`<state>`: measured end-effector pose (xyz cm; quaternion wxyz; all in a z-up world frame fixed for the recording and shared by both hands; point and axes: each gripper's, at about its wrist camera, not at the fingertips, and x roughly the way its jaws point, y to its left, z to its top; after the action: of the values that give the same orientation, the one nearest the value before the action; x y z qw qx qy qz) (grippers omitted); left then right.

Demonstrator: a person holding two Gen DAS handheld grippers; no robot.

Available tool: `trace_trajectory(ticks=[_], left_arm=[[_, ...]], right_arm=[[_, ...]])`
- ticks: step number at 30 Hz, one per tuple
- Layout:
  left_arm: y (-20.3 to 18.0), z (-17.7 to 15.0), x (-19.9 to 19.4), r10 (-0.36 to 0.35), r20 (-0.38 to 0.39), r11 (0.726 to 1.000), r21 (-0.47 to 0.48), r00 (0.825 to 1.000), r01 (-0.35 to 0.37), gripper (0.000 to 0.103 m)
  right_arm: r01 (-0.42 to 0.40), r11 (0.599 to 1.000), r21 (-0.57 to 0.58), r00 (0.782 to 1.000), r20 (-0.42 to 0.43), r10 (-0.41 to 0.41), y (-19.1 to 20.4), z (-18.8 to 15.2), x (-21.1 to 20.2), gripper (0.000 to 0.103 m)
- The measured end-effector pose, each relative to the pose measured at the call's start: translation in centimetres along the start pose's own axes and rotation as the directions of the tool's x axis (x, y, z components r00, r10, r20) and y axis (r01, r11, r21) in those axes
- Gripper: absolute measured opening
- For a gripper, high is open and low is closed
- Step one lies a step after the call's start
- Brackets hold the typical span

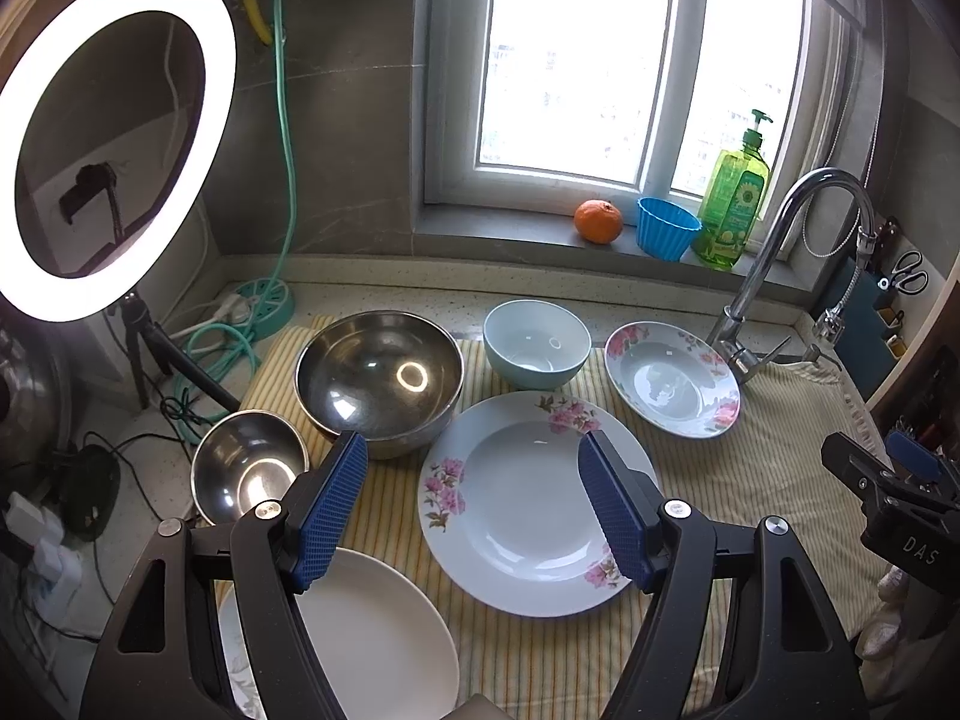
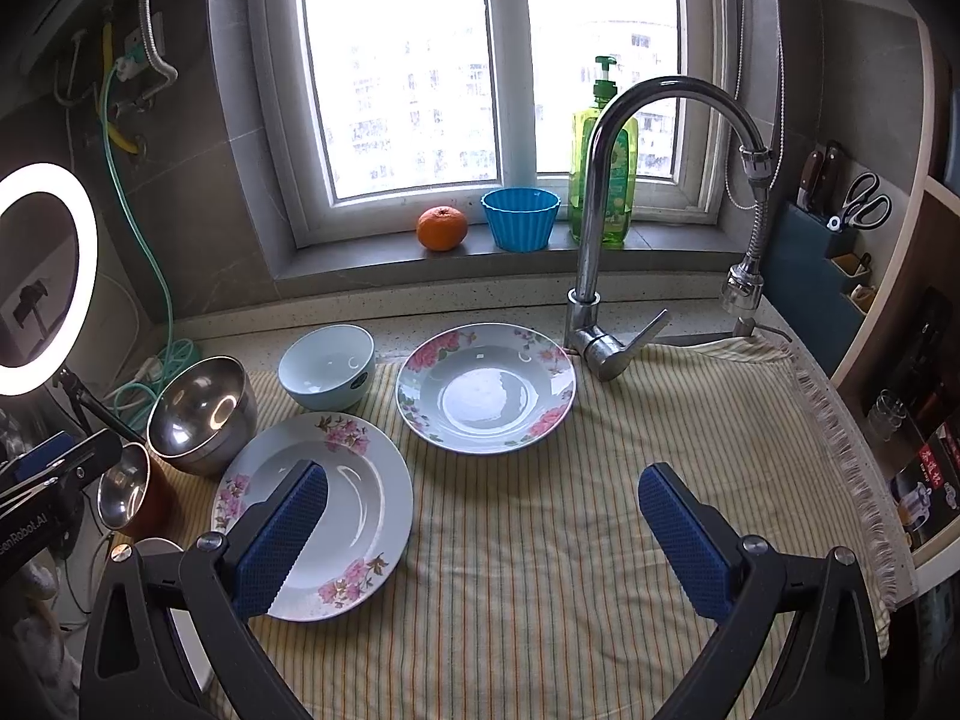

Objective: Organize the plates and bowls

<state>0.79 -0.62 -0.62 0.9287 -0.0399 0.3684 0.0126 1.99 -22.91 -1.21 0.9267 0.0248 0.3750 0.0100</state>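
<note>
The left gripper (image 1: 474, 498) hung above the striped cloth (image 1: 750, 480) with its blue pads (image 1: 336, 504) spread wide apart, nothing between them. In the left wrist view, a large floral plate (image 1: 528, 510) lay flat on the cloth under the gap, empty. Behind it to the left sat a large steel bowl (image 1: 378, 381), and just beside that, lower left, a small steel bowl (image 1: 246, 468); both held nothing but reflections. A pale blue bowl (image 1: 536, 343) stood behind the plate, empty, and to its right a smaller floral plate (image 1: 672, 378) lay near the base of the faucet (image 1: 774, 252). A plain white plate (image 1: 372, 636) lay at the near left, partly hidden by the left finger. On the windowsill were an orange (image 1: 598, 221), a blue fluted cup (image 1: 667, 228) whose inside could not be seen, and a green soap bottle (image 1: 735, 204). A ring light (image 1: 120, 0) glowed at the left.

In the right wrist view, the right gripper (image 2: 483, 534) hovered over bare cloth (image 2: 540, 570), its fingers likewise open and holding nothing. The large floral plate (image 2: 360, 504) lay beneath its left finger, the smaller floral plate (image 2: 486, 387) ahead, close to the faucet (image 2: 600, 210). The pale blue bowl (image 2: 327, 366) and the large steel bowl (image 2: 201, 414) stood at the left, empty, with the small steel bowl (image 2: 126, 492) nearer. The left gripper's edge showed at the far left.
</note>
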Motion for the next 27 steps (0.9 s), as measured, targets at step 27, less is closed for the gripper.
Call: trace_trajectory(ticks=[27], left_arm=[[0.2, 0.0, 0.8, 0.002, -0.018, 1.000, -0.015, 1.000, -0.003, 0.073]], right_arm=[[-0.020, 1.000, -0.001, 0.999, -0.027, 0.020, 0.3, -0.2, 1.2, 0.102]])
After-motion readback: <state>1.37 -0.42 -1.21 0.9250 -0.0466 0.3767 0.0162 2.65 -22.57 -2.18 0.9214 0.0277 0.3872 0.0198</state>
